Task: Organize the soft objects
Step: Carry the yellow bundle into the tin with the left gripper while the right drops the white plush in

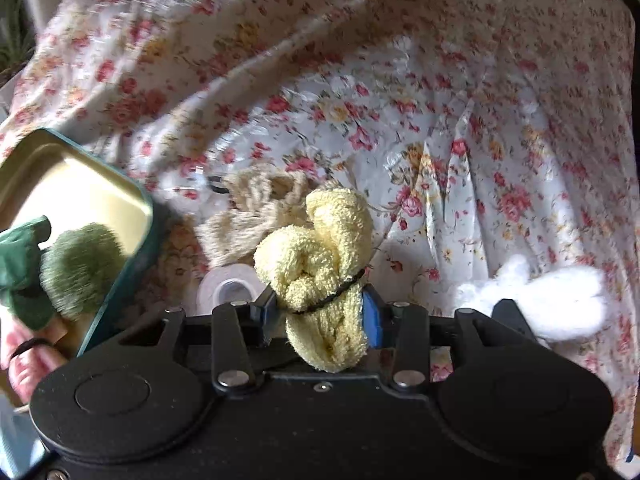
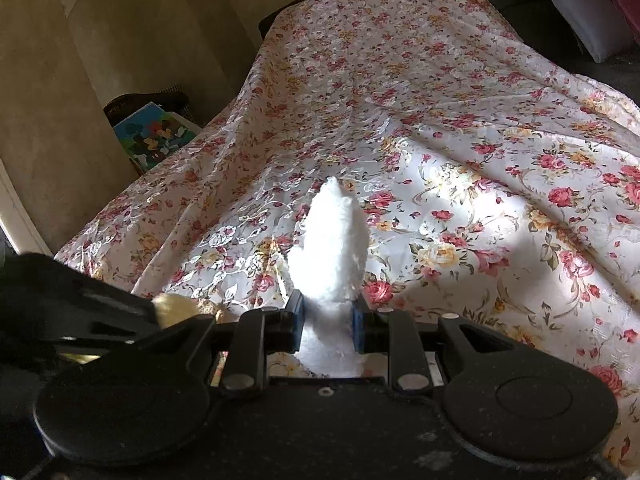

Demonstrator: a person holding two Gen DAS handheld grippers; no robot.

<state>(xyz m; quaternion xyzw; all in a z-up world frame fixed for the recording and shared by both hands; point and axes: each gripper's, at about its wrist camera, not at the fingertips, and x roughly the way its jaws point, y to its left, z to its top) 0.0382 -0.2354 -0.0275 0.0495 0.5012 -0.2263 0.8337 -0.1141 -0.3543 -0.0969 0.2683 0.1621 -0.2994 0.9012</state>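
Left gripper (image 1: 320, 312) clenched on yellow towel (image 1: 320, 256), a knotted terry bundle bound with a black band (image 1: 332, 298). The blue pads pinch it low, at the band; most of the bulk stands free above the jaws.

Right gripper (image 2: 326, 320) clenched on white fluff (image 2: 330, 248), which stands up tall from the pads. It also shows at the right edge of the left view, so the two tools ride close side by side.

Risks, as I judge them:
- Towel is top-heavy in a narrow pinch; a quick swing could flop it over or pull it through the band.
- White fluff is loose fibre; it may tear or shed, leaving a tuft behind.
- Grippers near each other; a crossing move could knock one load off.
- Tin (image 1: 132, 236) sits left of the towel, already holding a green pompom (image 1: 80, 268) and green cloth (image 1: 20, 268). Room looks tight, and a bump on the rim could tip it on the soft floral sheet (image 2: 460, 120).

Beige yarn (image 1: 256, 208) and tape roll (image 1: 230, 288) lie on the sheet just behind the towel, between it and the tin.
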